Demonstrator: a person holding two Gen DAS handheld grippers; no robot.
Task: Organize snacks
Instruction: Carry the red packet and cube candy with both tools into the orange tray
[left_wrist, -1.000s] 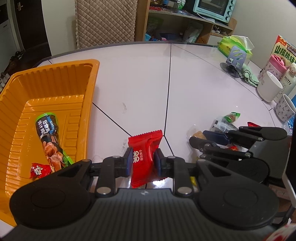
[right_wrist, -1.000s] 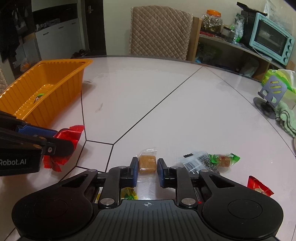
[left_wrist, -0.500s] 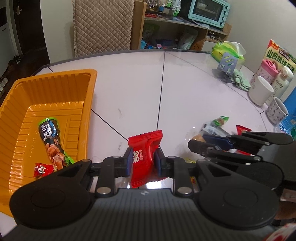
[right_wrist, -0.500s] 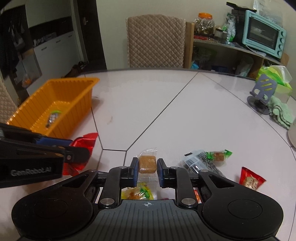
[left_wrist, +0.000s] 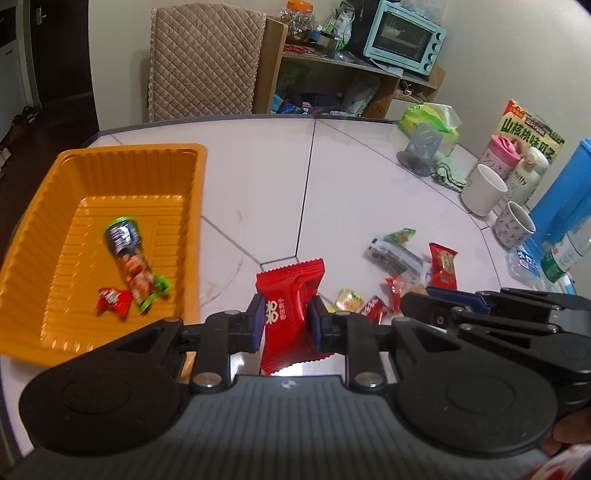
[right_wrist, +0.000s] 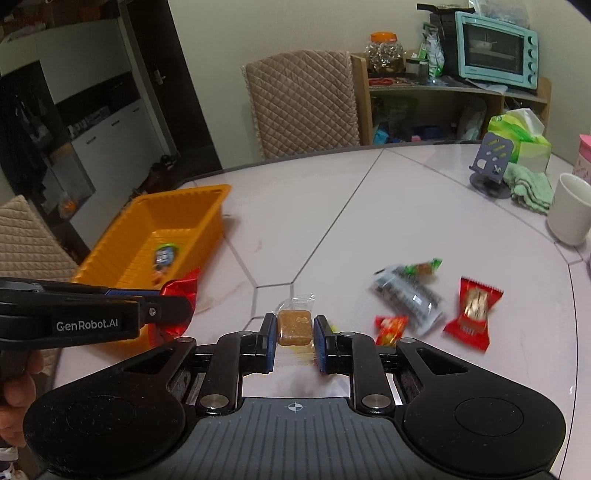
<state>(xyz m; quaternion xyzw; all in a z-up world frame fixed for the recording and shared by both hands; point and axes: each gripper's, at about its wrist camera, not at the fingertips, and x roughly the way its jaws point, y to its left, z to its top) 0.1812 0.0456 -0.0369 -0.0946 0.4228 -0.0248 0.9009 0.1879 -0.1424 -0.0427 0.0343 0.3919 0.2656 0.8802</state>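
My left gripper (left_wrist: 286, 319) is shut on a red snack packet (left_wrist: 291, 306), held above the table just right of the orange tray (left_wrist: 33, 229). The tray holds a green-capped snack tube (left_wrist: 131, 266) and a small red candy (left_wrist: 112, 300). My right gripper (right_wrist: 294, 341) is shut on a brown square candy in clear wrap (right_wrist: 294, 325), held above the table. It shows side-on in the left wrist view (left_wrist: 417, 301). Loose snacks lie on the table: a clear dark packet (right_wrist: 408, 297), a red packet (right_wrist: 472, 312) and a small red candy (right_wrist: 389, 328).
White mugs (left_wrist: 482, 189), a pink bottle (left_wrist: 498, 155), a snack box (left_wrist: 532, 129) and a blue container (left_wrist: 561, 192) stand at the right edge. A phone stand (right_wrist: 493, 162), green cloth (right_wrist: 528, 186) and tissue pack (right_wrist: 517, 129) sit far right. A quilted chair (right_wrist: 303, 103) stands beyond the table.
Both grippers have risen and pulled back with their snacks still held. More of the table, the tray and the loose snacks now shows in both views.
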